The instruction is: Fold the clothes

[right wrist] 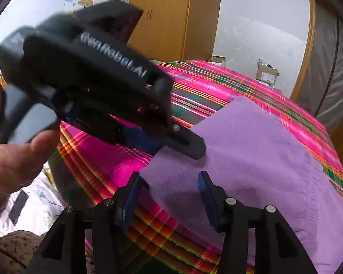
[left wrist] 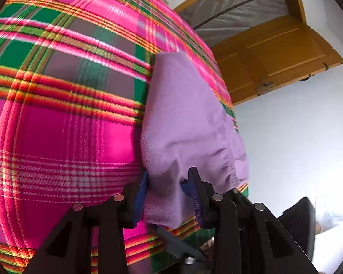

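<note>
Purple garment [right wrist: 251, 150] on bed [left wrist: 57, 125]: soft, light, limp. Left claw [left wrist: 169, 189] pinching elastic-hem corner; right claw [right wrist: 169, 196] spread, nothing between. Grip corners.

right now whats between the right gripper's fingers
In the right wrist view, the right gripper is open, with the purple garment's near edge between its fingers, over the plaid cover.

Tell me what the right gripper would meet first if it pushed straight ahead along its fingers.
Most likely the purple garment: the right gripper stands open with the cloth's near edge just ahead, on the plaid bedspread. Depth is unclear.
</note>
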The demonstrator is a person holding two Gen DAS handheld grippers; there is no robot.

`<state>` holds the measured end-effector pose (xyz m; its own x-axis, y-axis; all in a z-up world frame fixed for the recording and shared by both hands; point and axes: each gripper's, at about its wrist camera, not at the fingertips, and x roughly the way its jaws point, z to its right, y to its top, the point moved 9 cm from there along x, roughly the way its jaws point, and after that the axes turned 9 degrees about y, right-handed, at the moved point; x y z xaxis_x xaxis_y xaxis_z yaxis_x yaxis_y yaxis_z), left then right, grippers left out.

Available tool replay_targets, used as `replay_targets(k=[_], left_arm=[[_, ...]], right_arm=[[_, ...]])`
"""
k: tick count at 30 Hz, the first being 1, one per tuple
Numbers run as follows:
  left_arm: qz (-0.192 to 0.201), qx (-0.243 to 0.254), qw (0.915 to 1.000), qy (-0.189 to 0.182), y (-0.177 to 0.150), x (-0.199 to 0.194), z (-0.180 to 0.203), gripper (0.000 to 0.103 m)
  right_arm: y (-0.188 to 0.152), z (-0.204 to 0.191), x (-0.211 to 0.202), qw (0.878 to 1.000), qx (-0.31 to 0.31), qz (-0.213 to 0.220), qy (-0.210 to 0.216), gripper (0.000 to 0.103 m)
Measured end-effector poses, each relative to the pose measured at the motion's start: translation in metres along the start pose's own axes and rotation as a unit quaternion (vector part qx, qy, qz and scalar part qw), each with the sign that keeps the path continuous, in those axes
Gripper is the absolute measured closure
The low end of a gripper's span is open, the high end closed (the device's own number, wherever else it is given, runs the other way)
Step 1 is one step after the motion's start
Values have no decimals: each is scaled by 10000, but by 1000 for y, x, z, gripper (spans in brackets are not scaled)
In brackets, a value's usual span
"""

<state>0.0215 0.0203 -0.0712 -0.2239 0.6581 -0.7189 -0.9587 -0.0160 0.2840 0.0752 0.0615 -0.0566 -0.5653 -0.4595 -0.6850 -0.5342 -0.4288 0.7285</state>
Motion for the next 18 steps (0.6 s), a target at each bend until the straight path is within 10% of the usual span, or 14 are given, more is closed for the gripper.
replay_targets(k=[10,18], left_arm=[[-49,-57,9999,-118,3,1,10,67],[137,0,9999,-2,14,-3,13,67]], right_arm=[[4,9,16,9981,263,-146,-537,52],[1,20,7,9964,667,56,-521,85]])
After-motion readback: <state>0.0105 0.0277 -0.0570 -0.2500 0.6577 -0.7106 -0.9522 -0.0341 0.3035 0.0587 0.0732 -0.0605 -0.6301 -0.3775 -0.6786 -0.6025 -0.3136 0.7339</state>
